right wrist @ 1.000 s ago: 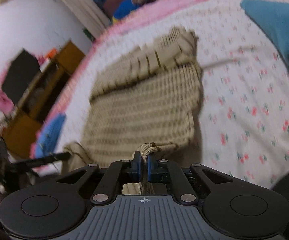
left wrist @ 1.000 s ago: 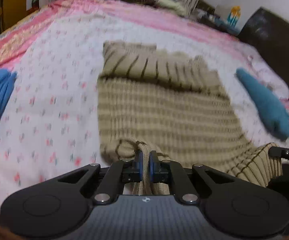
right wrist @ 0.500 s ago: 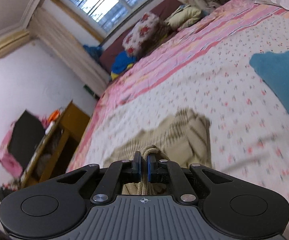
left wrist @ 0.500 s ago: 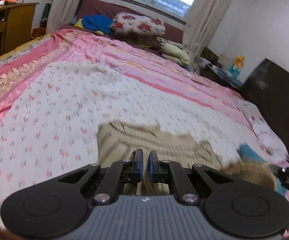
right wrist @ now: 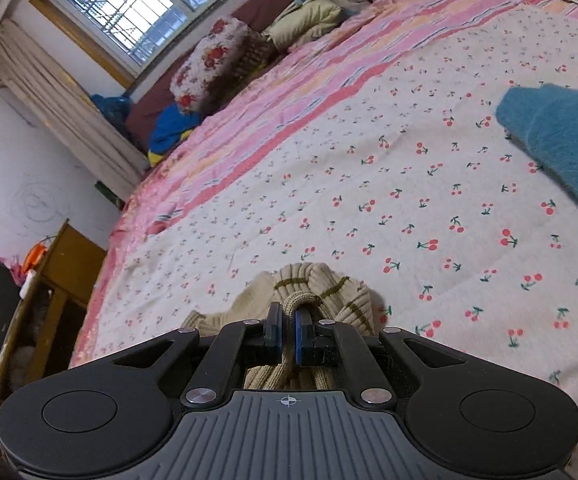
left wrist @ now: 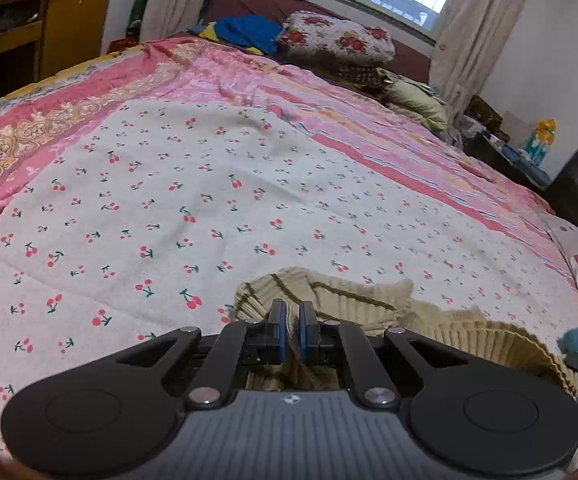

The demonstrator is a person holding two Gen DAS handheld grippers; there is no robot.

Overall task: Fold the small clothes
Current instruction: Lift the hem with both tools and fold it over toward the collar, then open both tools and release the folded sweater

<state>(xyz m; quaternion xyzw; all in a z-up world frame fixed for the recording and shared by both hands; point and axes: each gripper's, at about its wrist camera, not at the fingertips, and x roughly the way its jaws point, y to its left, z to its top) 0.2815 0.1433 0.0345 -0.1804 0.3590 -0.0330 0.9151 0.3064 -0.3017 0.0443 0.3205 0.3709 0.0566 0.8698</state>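
Both claws were pinching the same beige striped knit sweater point(left wrist: 329, 300), which lay bunched at the near edge of the cherry-print bedspread point(left wrist: 209, 200). The left gripper point(left wrist: 291, 330) had its blue pads pressed on a ribbed fold. The right gripper point(right wrist: 287, 332) was clamped on a rolled hem that stood up between its pads in a thick cord. Most of the sweater was hidden below the two tools, so how flat its lower layers sat could not be told.

The main risk, as I judged it, was a crooked fold. Each claw held only a narrow pinch of loose knit, and if one hand led the other, the carried edge would land skewed and the layers would not line up. The knit looked soft and stretchy; a hard pull could drag the underlying part along the bedspread rather than fold over it, or work the cloth out of one pinch. The bundled hem in the right claw might also stay twisted when let go, leaving a lump. A teal garment point(right wrist: 561, 140) lay to the right, near enough to be snagged by a wide sweep.
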